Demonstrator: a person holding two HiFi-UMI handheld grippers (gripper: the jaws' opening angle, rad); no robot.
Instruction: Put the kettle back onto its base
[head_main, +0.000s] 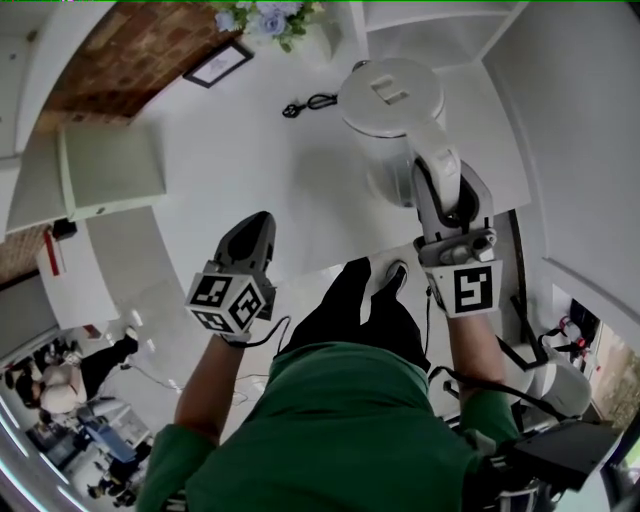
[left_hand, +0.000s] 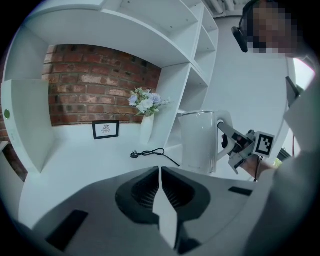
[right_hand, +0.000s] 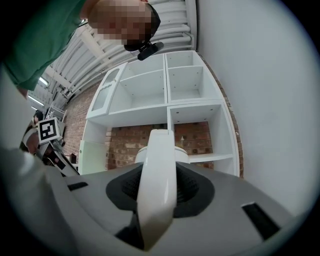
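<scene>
- Kettle (head_main: 392, 110) upright over the counter's (head_main: 230, 150) right end.
- Left tongs (head_main: 258, 222) clenched, empty, above the counter edge.
- Cord (head_main: 310, 103) lies left of the kettle.
- Right tongs (head_main: 438, 170) clamp the kettle's handle (right_hand: 157, 200).

White shelving (left_hand: 186, 75) against red brick wall (left_hand: 95, 85), white counter (head_main: 230, 160)

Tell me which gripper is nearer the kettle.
Right. The right gripper is closed on the handle of the kettle, touching it. The left gripper, jaws together and empty, is apart from the kettle, off to its left and nearer the person.
</scene>
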